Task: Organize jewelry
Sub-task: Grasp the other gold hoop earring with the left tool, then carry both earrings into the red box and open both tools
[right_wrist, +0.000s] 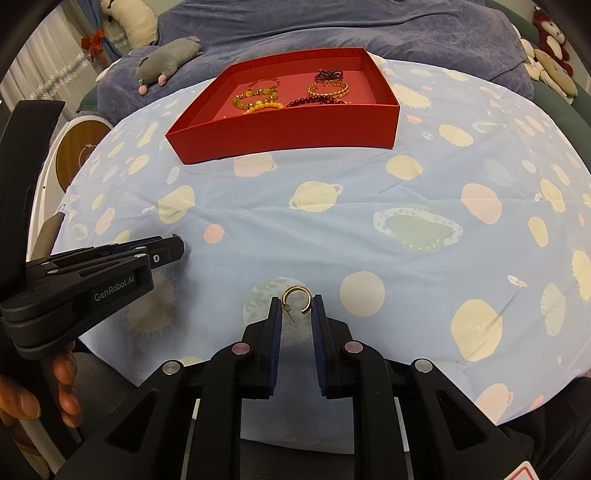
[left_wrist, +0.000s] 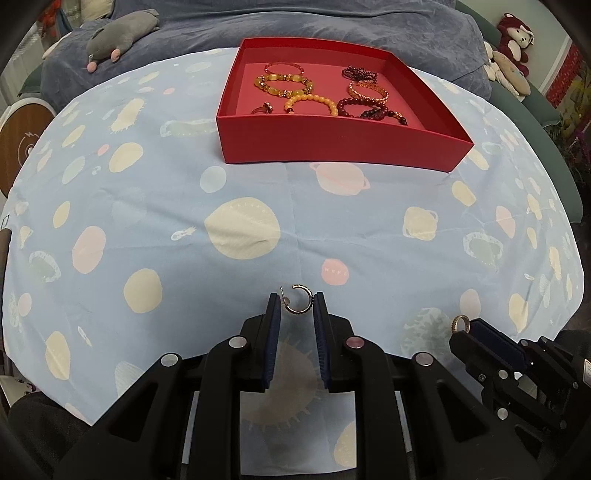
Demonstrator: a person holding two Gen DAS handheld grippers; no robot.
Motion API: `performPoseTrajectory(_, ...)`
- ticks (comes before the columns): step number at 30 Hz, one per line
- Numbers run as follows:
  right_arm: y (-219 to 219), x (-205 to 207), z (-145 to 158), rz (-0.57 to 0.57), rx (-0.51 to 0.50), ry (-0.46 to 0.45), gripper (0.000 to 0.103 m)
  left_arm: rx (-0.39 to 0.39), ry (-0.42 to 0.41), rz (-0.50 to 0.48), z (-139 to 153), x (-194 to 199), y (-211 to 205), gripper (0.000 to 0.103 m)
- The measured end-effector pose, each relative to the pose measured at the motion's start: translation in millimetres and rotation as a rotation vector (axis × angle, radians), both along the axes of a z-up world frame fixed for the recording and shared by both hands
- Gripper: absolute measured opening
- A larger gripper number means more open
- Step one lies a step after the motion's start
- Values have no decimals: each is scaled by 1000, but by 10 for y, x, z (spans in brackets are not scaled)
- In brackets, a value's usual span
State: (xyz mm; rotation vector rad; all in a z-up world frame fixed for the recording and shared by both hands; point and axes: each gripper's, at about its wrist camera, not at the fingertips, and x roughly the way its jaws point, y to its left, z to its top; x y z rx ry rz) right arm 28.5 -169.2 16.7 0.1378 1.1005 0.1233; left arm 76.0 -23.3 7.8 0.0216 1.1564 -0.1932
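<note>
A red tray at the far side of the table holds several bead bracelets and a ring. My left gripper is shut on a gold hoop earring, pinched between its blue pads just above the cloth. My right gripper is shut on a second gold hoop earring in the same way. In the left wrist view the right gripper shows at the lower right with its earring at the tip. The left gripper shows at the left of the right wrist view.
The table wears a light blue planet-print cloth. A grey plush toy lies on the blue sofa behind. A round wooden stand sits off the table's left edge. Plush toys sit at the far right.
</note>
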Motion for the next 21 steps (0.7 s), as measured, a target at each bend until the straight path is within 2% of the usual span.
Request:
performPoseTrajectory(11, 31, -28, 215, 5, 12, -46, 15, -11, -41, -30, 237, -203, -82, 18)
performPoseTrajectory(21, -24, 169, 437, 0, 28, -99, 15, -18, -87, -53, 466, -79, -187, 18)
